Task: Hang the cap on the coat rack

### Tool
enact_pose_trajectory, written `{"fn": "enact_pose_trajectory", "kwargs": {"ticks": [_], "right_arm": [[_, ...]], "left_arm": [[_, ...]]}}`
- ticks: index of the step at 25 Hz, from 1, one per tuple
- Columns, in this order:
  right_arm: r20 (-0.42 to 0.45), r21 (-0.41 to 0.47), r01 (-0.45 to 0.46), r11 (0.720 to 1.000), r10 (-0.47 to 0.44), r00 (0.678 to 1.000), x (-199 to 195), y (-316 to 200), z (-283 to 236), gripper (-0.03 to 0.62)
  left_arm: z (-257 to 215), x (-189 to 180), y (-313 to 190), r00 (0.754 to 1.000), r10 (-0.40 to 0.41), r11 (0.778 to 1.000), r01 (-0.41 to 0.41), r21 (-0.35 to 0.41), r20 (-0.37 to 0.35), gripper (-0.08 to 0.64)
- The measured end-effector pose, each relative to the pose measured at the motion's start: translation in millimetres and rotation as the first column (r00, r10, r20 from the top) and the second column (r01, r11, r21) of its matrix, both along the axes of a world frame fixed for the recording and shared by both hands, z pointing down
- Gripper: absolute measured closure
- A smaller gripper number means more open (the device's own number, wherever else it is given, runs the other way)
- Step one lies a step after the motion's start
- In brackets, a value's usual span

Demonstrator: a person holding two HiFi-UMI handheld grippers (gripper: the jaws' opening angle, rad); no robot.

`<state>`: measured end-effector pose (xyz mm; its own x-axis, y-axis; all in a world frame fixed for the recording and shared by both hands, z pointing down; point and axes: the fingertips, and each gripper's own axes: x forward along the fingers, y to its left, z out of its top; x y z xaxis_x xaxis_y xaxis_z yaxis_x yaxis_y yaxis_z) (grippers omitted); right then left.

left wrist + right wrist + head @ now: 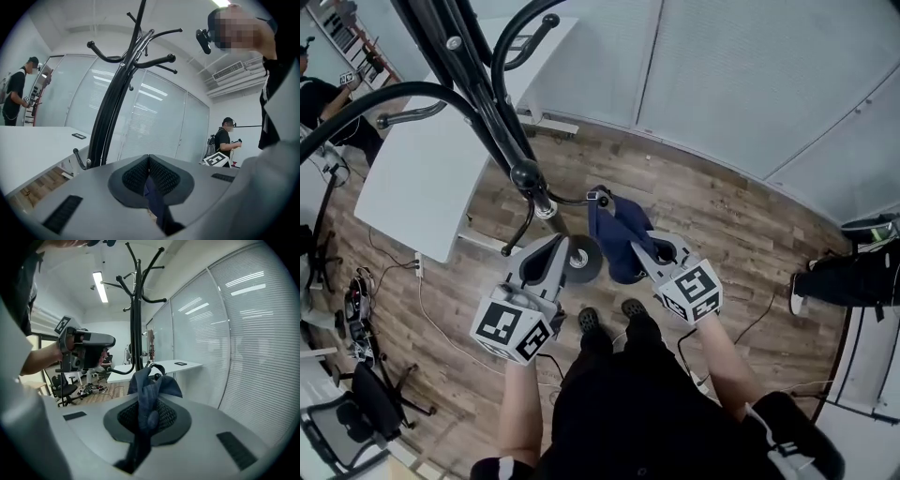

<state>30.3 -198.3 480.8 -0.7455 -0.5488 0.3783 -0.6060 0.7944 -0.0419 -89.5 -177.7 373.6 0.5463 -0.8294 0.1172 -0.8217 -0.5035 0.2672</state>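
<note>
Person in black clothing, with a matching grey handheld gripper on each side.
The left gripper and right gripper have smooth light-grey moulded shells with small dark ribbed insets set into the top. Dark textured pads line the jaws. Each gripper carries a white cube, left cube and right cube, printed with black square markers. The person wears a black top, black trousers and dark shoes, and the forearms are bare.
</note>
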Motion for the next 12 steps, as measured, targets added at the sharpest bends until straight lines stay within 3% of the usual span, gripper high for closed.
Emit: {"fn": "enact_pose_trajectory", "kwargs": {"ticks": [12], "right_arm": [[0.029,-0.026,0.186,0.982,-0.185,0.982,-5,-11,19,0.555]], "left_arm": [[3,35,5,0.989,-0.137,0.99,0.139,-0.019,0.047,0.545]]}}
